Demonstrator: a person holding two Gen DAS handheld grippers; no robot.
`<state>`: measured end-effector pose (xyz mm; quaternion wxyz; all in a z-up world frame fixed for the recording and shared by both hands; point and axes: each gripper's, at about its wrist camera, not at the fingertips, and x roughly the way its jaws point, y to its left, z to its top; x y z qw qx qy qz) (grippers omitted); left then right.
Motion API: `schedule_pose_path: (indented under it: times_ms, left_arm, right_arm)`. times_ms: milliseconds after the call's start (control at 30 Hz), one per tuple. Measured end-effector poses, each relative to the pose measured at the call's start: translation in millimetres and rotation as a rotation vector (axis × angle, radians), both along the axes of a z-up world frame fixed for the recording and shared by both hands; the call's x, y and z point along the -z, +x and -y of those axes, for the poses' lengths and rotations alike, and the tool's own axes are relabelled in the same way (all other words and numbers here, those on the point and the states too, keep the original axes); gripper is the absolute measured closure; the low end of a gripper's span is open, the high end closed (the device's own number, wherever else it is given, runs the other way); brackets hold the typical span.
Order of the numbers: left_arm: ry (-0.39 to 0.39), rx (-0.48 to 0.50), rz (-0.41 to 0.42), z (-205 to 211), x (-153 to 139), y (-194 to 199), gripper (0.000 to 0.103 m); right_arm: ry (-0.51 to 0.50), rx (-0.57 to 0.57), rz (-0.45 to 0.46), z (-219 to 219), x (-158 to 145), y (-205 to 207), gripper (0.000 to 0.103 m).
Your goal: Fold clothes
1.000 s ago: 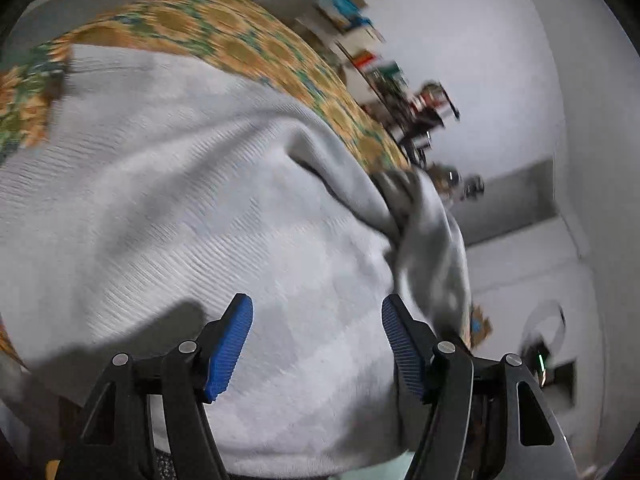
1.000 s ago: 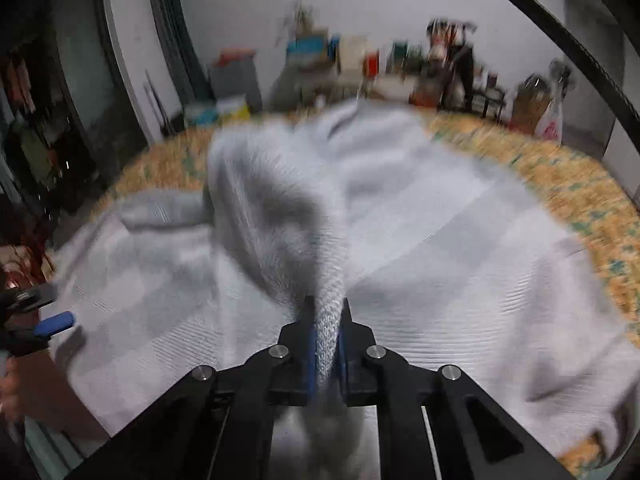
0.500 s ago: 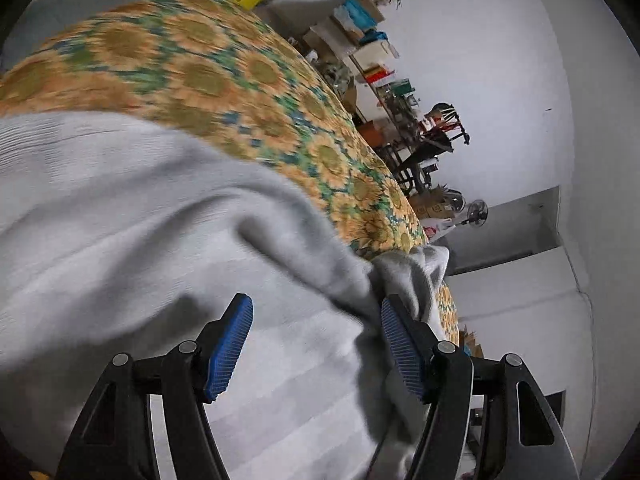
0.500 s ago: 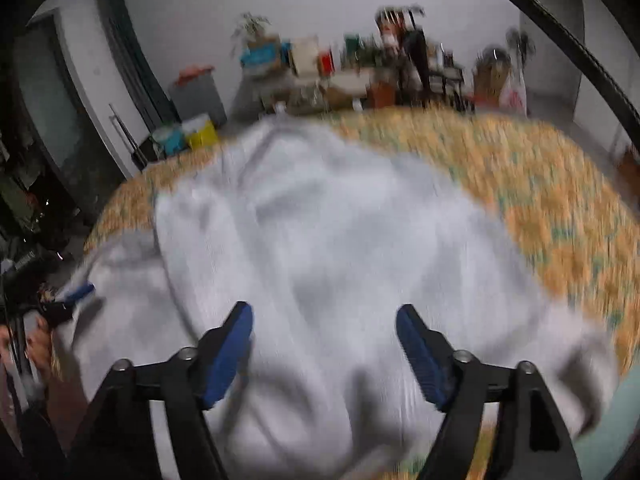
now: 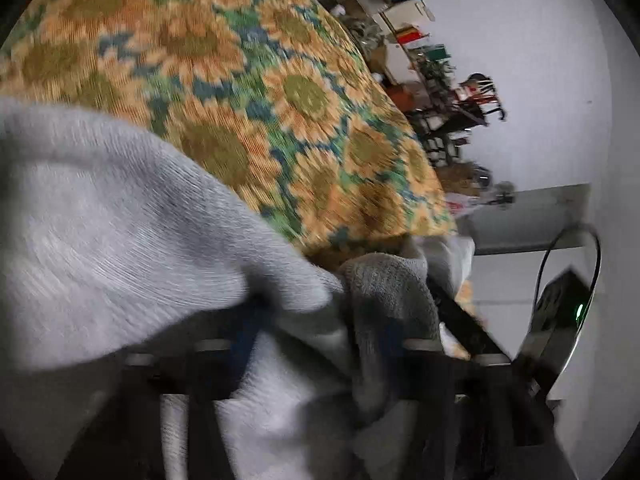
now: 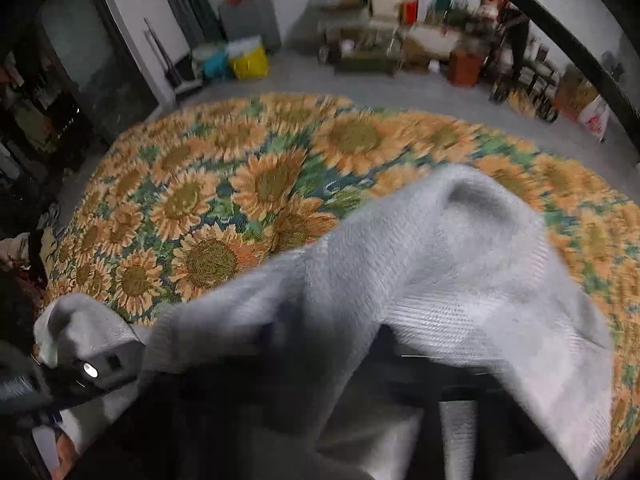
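Note:
A light grey knit sweater (image 6: 460,264) lies bunched over the near part of a sunflower-patterned cloth (image 6: 248,184). In the left wrist view the sweater (image 5: 120,232) drapes over my left gripper (image 5: 316,340); its blue pads (image 5: 244,340) show blurred and apart, with fabric between and over them. In the right wrist view the sweater covers my right gripper (image 6: 348,364), and its fingers are hidden under the fabric. The left gripper (image 6: 92,368) shows at the lower left there, against the sweater's edge.
The sunflower cloth (image 5: 248,92) spreads beyond the sweater. Cluttered shelves and boxes (image 6: 384,40) stand along the far wall, with yellow and blue bags (image 6: 240,60) and a dark doorway (image 6: 80,60) at left. The right gripper's body (image 5: 560,316) sits close at right.
The right gripper let go of the sweater fold, opened, and both grippers moved low into the near edge. The sweater now covers both; much more sunflower cloth is bare.

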<state>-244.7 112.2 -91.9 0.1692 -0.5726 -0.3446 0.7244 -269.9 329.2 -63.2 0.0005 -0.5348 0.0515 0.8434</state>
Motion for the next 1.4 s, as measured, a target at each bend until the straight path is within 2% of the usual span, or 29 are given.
schedule_pose_path:
  times_ms: [33, 100, 200, 333, 433, 467, 533, 567, 600, 633, 667, 700, 733, 767, 800, 833, 900, 933, 967, 1000, 1067, 1100, 1167, 1200, 1267, 1300, 1367, 1400]
  left_arm:
    - [0.000, -0.008, -0.023, 2, -1, -4, 0.094]
    - [0.011, -0.036, -0.074, 11, -5, -14, 0.095]
    - [0.020, -0.084, -0.141, 27, -13, -32, 0.095]
    - [-0.032, -0.120, -0.168, 36, -15, -57, 0.095]
    - [-0.074, -0.106, -0.140, 34, 2, -72, 0.095]
    - [-0.088, -0.100, -0.129, 34, 9, -77, 0.095]
    - [-0.055, -0.099, -0.136, 39, 14, -79, 0.092]
    - [-0.038, -0.099, -0.140, 42, 16, -80, 0.092]
    - [-0.003, -0.104, -0.115, 47, 19, -82, 0.092]
    - [0.032, -0.109, -0.091, 51, 22, -83, 0.092]
    - [0.067, -0.113, -0.066, 56, 24, -85, 0.091]
    - [0.108, -0.133, -0.038, 60, 26, -83, 0.089]
    - [0.152, -0.149, -0.034, 63, 25, -77, 0.078]
    - [0.174, -0.152, -0.049, 64, 21, -72, 0.059]
    - [0.178, -0.151, -0.082, 65, 14, -63, 0.046]
    - [0.170, -0.149, -0.121, 65, 4, -54, 0.028]
    - [0.175, -0.124, -0.173, 60, -13, -40, 0.027]
    - [0.197, -0.103, -0.180, 62, -18, -36, 0.027]
    - [0.218, -0.090, -0.187, 66, -22, -32, 0.027]
    - [0.187, -0.090, -0.202, 74, -29, -26, 0.027]
    - [0.126, -0.090, -0.231, 92, -42, -13, 0.027]
    - [0.027, -0.115, -0.240, 102, -48, -8, 0.027]
    - [-0.233, -0.199, -0.220, 130, -57, 3, 0.027]
    - [-0.291, -0.221, -0.196, 143, -58, 5, 0.027]
    - [-0.406, -0.263, -0.146, 168, -59, 10, 0.027]
    - [-0.432, -0.269, -0.119, 184, -58, 11, 0.027]
    - [-0.486, -0.275, -0.064, 209, -58, 14, 0.027]
    - [-0.513, -0.261, -0.038, 220, -58, 15, 0.027]
  right_arm:
    - [0.012, -0.010, -0.017, -1, -4, -2, 0.089]
    - [-0.014, -0.029, -0.089, -4, -24, -9, 0.096]
    - [-0.072, -0.040, -0.188, -10, -55, -29, 0.096]
    - [-0.063, -0.007, -0.161, -8, -35, -65, 0.096]
    - [-0.100, 0.045, -0.168, -12, -5, -79, 0.095]
    - [-0.085, 0.066, -0.144, -12, 6, -80, 0.082]
    - [-0.076, 0.068, -0.157, -13, 13, -76, 0.069]
    - [-0.077, 0.055, -0.148, -13, 9, -72, 0.036]
    - [-0.080, 0.042, -0.141, -14, 4, -67, 0.017]
    - [-0.095, 0.024, -0.144, -16, -3, -60, 0.015]
    - [-0.130, -0.009, -0.161, -18, -10, -51, 0.023]
    - [-0.147, -0.036, -0.138, -17, -10, -49, 0.025]
    - [-0.165, -0.063, -0.114, -16, -10, -47, 0.025]
    - [-0.182, -0.090, -0.091, -14, -11, -45, 0.025]
    - [-0.200, -0.117, -0.068, -13, -11, -43, 0.025]
    - [-0.208, -0.141, -0.042, -11, -9, -42, 0.025]
    - [-0.161, -0.161, 0.016, 1, 6, -51, 0.029]
    - [-0.151, -0.164, 0.015, 6, 9, -54, 0.051]
    - [-0.141, -0.167, 0.015, 12, 11, -56, 0.085]
    - [-0.132, -0.171, 0.012, 17, 13, -59, 0.093]
    - [-0.150, -0.162, -0.038, 20, 4, -72, 0.094]
    - [-0.171, -0.140, -0.061, 17, -1, -79, 0.094]
    - [-0.203, -0.059, -0.115, 11, -7, -98, 0.095]
    - [-0.187, -0.027, -0.109, 13, -2, -105, 0.095]
    - [-0.091, 0.028, -0.047, 22, 15, -116, 0.091]
    - [-0.072, 0.037, -0.034, 25, 19, -117, 0.085]
    - [-0.098, 0.044, -0.038, 31, 13, -109, 0.033]
    - [-0.086, 0.047, -0.032, 35, 9, -104, 0.019]
